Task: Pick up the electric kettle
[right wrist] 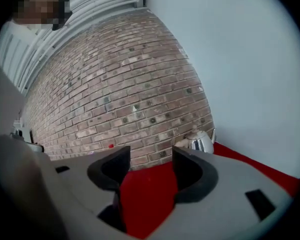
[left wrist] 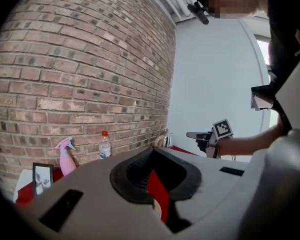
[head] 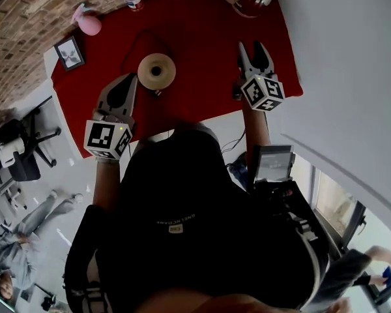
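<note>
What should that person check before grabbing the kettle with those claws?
1. Right gripper jaws apart, nothing between them: ok.
2. Electric kettle in sight ahead, upright: ok.
3. Right gripper at the kettle: not ok, a stretch of bare red tablecloth lies between.
4. Kettle off its base: ok, the base lies apart, nearer the left gripper.
5. Left gripper out of the way, jaws together, empty: ok.
6. Water inside the kettle: cannot tell.
</note>
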`<state>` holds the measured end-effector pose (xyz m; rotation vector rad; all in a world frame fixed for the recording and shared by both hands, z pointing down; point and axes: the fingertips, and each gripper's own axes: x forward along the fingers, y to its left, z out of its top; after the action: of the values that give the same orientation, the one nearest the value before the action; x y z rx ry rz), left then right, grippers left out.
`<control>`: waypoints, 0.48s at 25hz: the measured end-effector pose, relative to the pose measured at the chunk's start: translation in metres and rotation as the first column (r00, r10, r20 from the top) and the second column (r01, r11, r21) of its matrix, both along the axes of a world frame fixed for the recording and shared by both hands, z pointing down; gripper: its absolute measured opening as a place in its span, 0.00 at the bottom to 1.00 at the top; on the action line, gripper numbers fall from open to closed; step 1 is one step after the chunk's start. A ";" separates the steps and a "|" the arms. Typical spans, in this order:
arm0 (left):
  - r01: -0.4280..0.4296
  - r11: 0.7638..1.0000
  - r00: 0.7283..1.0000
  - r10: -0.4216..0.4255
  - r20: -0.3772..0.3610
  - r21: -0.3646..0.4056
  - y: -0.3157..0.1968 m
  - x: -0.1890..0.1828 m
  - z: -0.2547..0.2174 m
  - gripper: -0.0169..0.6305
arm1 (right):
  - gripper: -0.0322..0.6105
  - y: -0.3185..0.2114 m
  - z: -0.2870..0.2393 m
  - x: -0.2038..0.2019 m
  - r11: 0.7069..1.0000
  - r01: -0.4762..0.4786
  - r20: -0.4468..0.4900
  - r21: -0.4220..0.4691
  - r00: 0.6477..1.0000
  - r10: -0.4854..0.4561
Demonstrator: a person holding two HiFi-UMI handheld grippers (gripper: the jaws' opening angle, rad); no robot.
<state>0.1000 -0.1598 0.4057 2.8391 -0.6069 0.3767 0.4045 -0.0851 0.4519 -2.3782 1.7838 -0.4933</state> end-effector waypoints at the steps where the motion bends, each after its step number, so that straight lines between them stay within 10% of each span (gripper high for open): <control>1: 0.018 1.000 1.000 -0.018 0.007 -0.001 -0.001 0.000 0.001 0.04 | 0.45 -0.008 0.004 0.005 1.000 0.009 0.013 -0.001 1.000 -0.009; 12: 0.200 0.979 0.976 -0.196 0.096 -0.030 0.002 -0.007 0.016 0.04 | 0.53 -0.088 0.058 0.051 0.994 0.093 0.133 -0.048 0.987 -0.086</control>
<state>0.0927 -0.1581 0.4218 2.7039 -0.8818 0.4806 0.4554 -0.1728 0.5097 -2.2495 1.8478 -0.7002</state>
